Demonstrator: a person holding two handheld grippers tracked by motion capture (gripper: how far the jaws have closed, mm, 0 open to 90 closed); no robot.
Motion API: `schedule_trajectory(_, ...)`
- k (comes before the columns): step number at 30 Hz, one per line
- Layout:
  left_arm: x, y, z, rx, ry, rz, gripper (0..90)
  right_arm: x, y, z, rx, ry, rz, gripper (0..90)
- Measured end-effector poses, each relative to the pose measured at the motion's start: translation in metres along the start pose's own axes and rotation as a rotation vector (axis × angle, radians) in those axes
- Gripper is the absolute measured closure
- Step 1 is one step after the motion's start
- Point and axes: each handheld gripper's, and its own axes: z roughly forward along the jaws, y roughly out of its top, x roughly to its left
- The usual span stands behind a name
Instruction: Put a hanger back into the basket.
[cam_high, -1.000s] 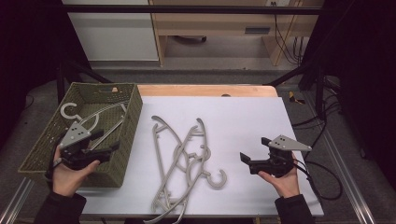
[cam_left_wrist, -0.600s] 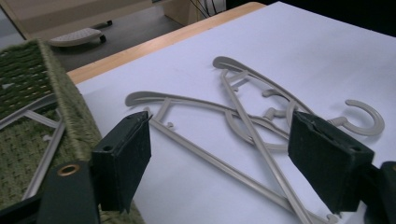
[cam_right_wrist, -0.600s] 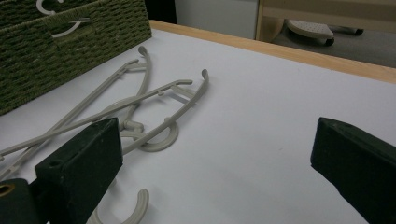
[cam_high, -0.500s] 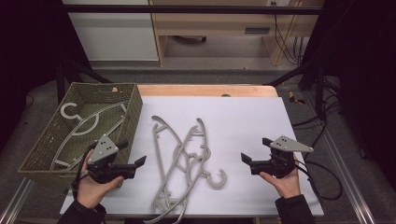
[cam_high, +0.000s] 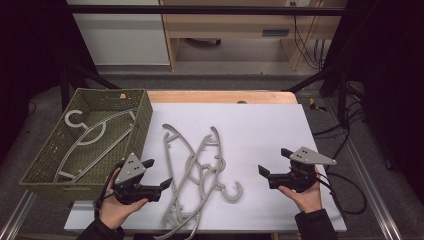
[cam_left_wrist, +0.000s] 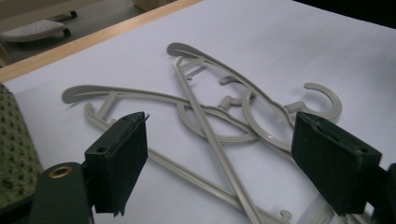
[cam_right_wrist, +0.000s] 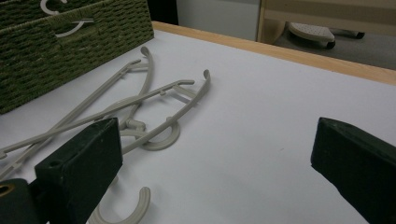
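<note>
Flanking tangled hangers (cam_high: 197, 175) beside the basket (cam_high: 142, 117), both grippers' jaws spread, pinching nothing.

hangers (cam_high: 197, 170): pale grey
basket (cam_high: 47, 162): olive green, woven
table sheet (cam_high: 270, 130): white
table edge (cam_high: 220, 96): light wood
gripper jaws: black

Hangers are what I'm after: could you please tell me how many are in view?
3, possibly more in the overlap: one in the green basket at, two tangled on the white table, at and.
</note>
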Motion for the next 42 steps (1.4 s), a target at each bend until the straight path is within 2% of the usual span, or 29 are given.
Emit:
schedule_trajectory(6,-0.015,-0.001,0.013,0.038,-0.043,0.027,18.6,0.0,0.0,0.001,0.007,-0.007,-0.002,2.5)
schedule_trajectory(12,-0.033,-0.002,0.027,0.089,-0.073,0.071,19.1,0.001,-0.001,0.002,0.016,-0.002,-0.007,2.6)
schedule_trajectory(18,-0.046,0.0,0.034,0.127,-0.094,0.094,20.9,0.002,-0.001,0.001,0.013,-0.002,0.0,2.8)
schedule_trajectory(24,-0.058,0.008,0.045,0.167,-0.113,0.111,25.4,0.001,0.0,-0.001,0.014,0.0,0.0,2.9)
schedule_trajectory(30,-0.069,0.013,0.06,0.229,-0.122,0.143,31.3,0.002,0.0,-0.001,0.017,0.004,0.001,3.3)
schedule_trajectory(34,-0.073,0.013,0.07,0.261,-0.131,0.145,35.8,0.002,0.0,-0.001,0.023,0.007,0.001,3.6)
schedule_trajectory(42,-0.077,0.005,0.082,0.339,-0.139,0.122,43.6,0.002,0.0,0.0,0.033,0.014,-0.004,3.9)
